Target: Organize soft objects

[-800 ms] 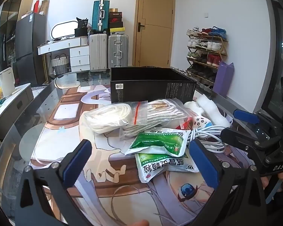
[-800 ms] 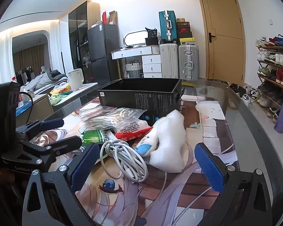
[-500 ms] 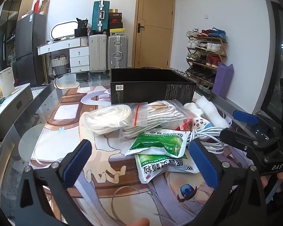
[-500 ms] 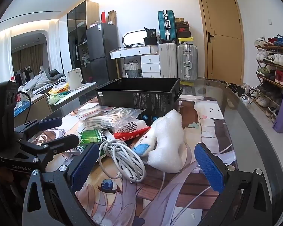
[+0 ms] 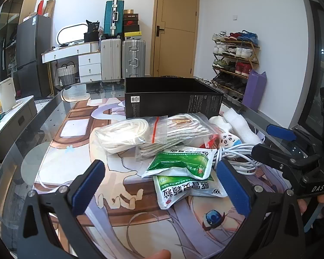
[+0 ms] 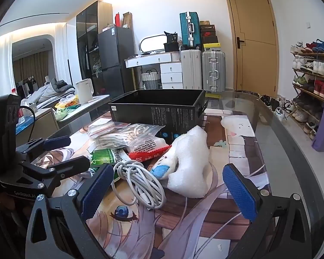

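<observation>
Foam wrap [image 6: 190, 164] lies before the right gripper [image 6: 168, 192], sachets [image 5: 179, 164] before the left gripper [image 5: 162, 185]; both jaws gape empty. Best pinch mid-body, then lift into the box [image 5: 172, 105].

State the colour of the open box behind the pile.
Black, with small white print on its sides; the box shows best in the right wrist view.

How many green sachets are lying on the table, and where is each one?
2. The upper green sachet lies in front of the rope bags; the lower green sachet lies partly under it. Others may be hidden.
</observation>
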Demonstrator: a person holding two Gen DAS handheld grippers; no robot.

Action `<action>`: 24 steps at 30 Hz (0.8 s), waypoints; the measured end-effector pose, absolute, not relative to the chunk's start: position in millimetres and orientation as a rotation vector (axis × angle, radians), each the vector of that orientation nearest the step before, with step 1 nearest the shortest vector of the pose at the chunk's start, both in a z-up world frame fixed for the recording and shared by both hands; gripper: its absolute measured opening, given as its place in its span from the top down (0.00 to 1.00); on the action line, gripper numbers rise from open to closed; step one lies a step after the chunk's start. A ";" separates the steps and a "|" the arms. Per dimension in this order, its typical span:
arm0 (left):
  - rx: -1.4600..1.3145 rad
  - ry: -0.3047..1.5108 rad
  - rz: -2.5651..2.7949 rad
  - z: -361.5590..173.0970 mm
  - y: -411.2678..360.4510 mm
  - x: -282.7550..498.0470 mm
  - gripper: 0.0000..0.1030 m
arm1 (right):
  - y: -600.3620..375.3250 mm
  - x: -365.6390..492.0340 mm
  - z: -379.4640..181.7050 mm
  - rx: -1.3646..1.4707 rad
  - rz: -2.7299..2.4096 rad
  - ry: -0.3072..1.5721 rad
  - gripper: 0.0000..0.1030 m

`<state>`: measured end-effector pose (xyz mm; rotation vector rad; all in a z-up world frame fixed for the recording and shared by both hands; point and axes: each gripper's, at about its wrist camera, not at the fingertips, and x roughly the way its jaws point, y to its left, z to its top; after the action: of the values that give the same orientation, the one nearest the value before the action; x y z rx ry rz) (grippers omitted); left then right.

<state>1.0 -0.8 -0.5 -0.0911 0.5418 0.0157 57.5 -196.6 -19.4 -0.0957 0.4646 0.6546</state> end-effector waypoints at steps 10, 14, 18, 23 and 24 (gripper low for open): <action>-0.093 0.542 0.013 -0.8 -0.3 1.0 0.00 | -197.9 58.8 -19.3 -0.088 0.654 0.466 0.00; -0.093 0.543 0.013 -0.9 -0.3 1.1 0.00 | -197.8 58.9 -19.0 -0.087 0.654 0.466 0.00; -0.094 0.546 0.012 -2.2 0.2 1.5 0.00 | -198.4 58.9 -19.0 -0.088 0.656 0.463 0.00; -0.094 0.549 0.010 -2.5 1.8 1.0 0.00 | -196.5 59.0 -18.9 -0.089 0.659 0.461 0.00; -0.094 0.549 0.010 -2.2 1.3 1.1 0.00 | -196.4 59.2 -19.0 -0.089 0.658 0.462 0.00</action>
<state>1.1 1.3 -2.2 -0.0941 0.5487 0.0098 59.2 -196.4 -19.0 -0.0894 0.4624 0.6582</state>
